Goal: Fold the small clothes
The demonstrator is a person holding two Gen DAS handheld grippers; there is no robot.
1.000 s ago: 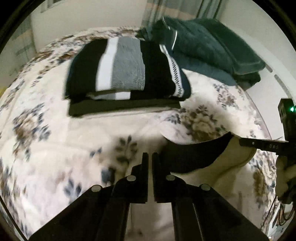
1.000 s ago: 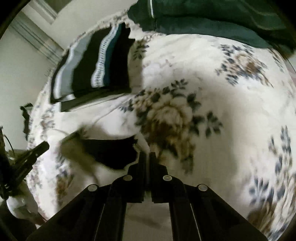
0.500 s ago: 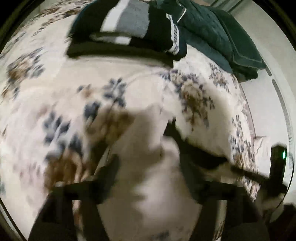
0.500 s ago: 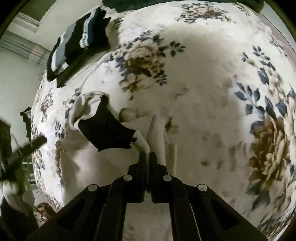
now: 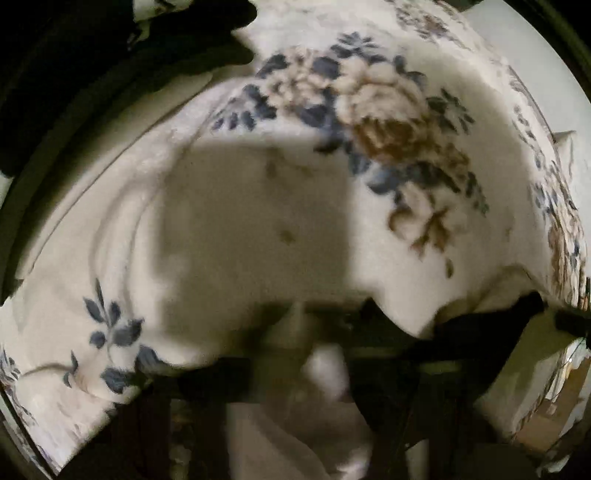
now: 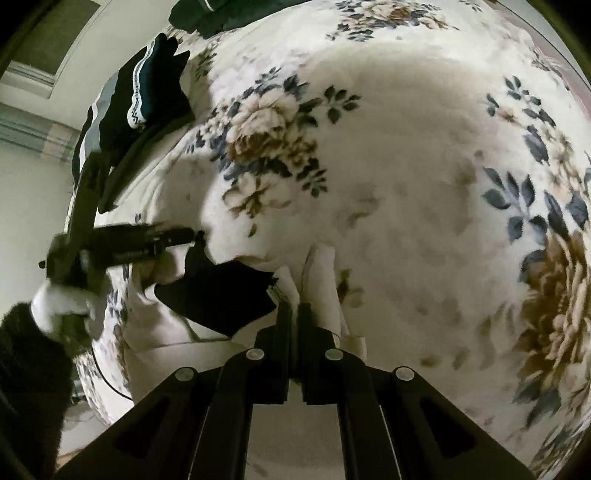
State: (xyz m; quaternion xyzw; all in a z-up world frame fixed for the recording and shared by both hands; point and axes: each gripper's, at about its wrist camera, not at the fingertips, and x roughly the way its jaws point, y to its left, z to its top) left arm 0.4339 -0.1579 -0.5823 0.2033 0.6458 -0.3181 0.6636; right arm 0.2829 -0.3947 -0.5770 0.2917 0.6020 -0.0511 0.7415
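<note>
A small cream garment with a black panel [image 6: 218, 295] lies on the floral bedspread [image 6: 406, 184]. My right gripper [image 6: 293, 314] is shut on the garment's cream edge [image 6: 321, 273] beside the black panel. In the right wrist view my left gripper [image 6: 184, 236] hovers just above the garment's far left side, its jaws apart. The left wrist view is blurred: the fingers [image 5: 207, 376] look spread wide, with cream cloth [image 5: 325, 373] between them and the black panel [image 5: 480, 339] to the right.
A stack of folded dark striped clothes [image 6: 140, 99] sits at the back left of the bed. Dark green folded fabric [image 6: 214, 14] lies beyond it. The bedspread [image 5: 388, 110] extends to the right. A wall and floor show at the left edge.
My left gripper opened from shut and moved low over the garment. The right gripper stayed shut on the cream edge and drew the garment nearer, both views tilting down toward the bed.
</note>
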